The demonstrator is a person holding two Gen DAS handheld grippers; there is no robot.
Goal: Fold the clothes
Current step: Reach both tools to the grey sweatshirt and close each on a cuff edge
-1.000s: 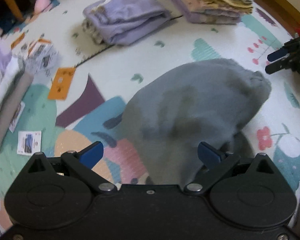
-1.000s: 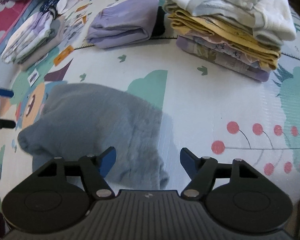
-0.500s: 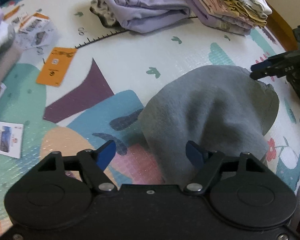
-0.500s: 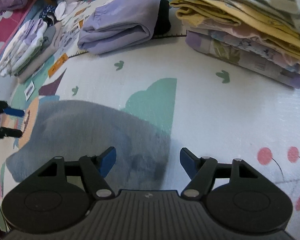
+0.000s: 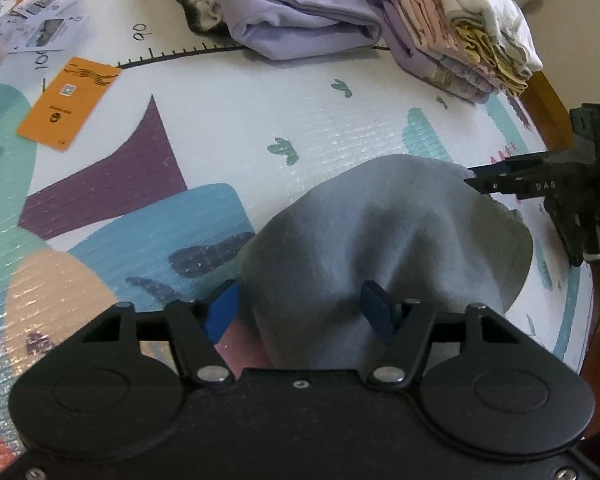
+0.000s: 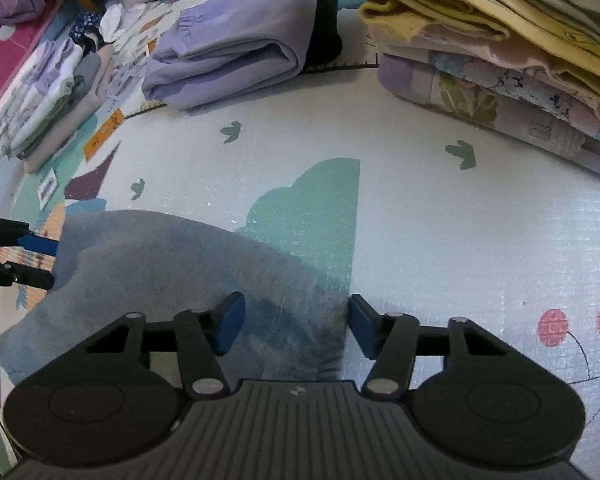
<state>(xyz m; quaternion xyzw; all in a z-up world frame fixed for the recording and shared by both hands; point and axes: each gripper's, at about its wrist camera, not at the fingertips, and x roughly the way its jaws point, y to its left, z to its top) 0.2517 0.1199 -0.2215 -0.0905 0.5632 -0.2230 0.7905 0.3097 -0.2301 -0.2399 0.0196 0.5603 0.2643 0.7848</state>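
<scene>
A grey garment lies crumpled on the patterned play mat. My left gripper is low over the garment's near end. Its jaws are closing with a bunched fold of grey cloth between the blue pads, which do not clamp it. In the right wrist view the same garment spreads out to the left. My right gripper straddles its other end, jaws closing, with cloth between the pads and the right pad at the cloth's edge. Each gripper shows in the other's view: the right gripper and the left gripper.
A folded lilac garment and a tall stack of folded clothes lie at the far side of the mat. An orange card and loose papers lie far left. Another folded pile sits beyond. A wooden edge borders the mat.
Both grippers have dropped and come closer to the grey garment. Their jaws have narrowed, and the cloth ends now sit between the pads.
</scene>
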